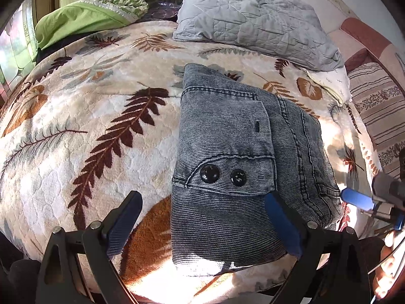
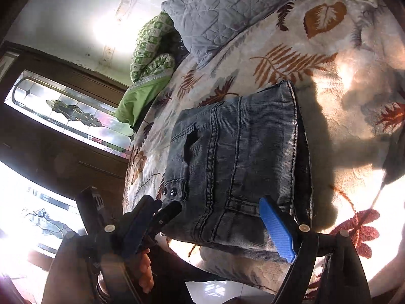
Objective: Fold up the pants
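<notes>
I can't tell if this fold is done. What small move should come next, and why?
Probably draw both grippers back. The grey jeans already lie as a compact folded stack on the leaf-print blanket, and the left gripper and right gripper are open, holding nothing.

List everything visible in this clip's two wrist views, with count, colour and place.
folded grey-blue denim pants: one, on the blanket, centre
cream leaf-print fleece blanket: one, covering the bed
grey quilted pillow: one, behind the pants
green patterned bedding: one heap, far corner
striped cushion: one, beige-brown, bed edge
leaded-glass window: one, dark wood frame
left gripper: black, blue pads, jaws open, over pants' near edge
right gripper: jaws open, at pants' edge
hand: one, on the left gripper's handle
</notes>
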Demonstrator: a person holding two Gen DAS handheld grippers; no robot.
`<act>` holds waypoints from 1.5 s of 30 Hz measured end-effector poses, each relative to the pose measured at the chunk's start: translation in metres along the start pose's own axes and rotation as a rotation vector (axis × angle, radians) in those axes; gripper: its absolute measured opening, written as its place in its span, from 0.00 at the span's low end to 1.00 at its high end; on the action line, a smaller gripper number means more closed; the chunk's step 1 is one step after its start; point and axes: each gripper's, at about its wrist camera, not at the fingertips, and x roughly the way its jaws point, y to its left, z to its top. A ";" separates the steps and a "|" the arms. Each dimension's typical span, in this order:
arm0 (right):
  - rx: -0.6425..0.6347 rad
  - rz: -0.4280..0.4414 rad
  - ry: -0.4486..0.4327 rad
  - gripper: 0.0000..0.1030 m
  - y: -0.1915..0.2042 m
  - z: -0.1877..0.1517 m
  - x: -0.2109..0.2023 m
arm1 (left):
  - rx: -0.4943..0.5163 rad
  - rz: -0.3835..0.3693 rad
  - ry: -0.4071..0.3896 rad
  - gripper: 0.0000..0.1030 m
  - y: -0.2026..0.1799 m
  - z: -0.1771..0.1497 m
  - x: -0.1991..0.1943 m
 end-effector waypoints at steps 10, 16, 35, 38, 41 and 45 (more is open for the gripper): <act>-0.024 -0.019 -0.007 0.85 -0.005 -0.007 -0.007 | -0.043 -0.031 -0.018 0.95 0.011 0.007 -0.005; 0.059 -0.119 -0.003 0.85 -0.045 0.030 -0.011 | -0.279 -0.258 0.041 0.94 0.057 0.034 0.020; 0.047 -0.152 0.154 0.42 -0.049 0.047 0.049 | -0.094 -0.262 0.097 0.31 0.021 0.049 0.043; -0.064 -0.210 0.135 0.22 -0.027 0.043 0.041 | -0.021 -0.208 0.064 0.26 0.009 0.048 0.034; -0.169 -0.266 0.098 0.19 0.002 0.040 0.033 | 0.032 -0.191 0.009 0.24 0.002 0.050 0.016; -0.253 -0.258 0.043 0.18 0.042 0.047 0.020 | 0.073 -0.169 -0.094 0.23 0.003 0.069 -0.017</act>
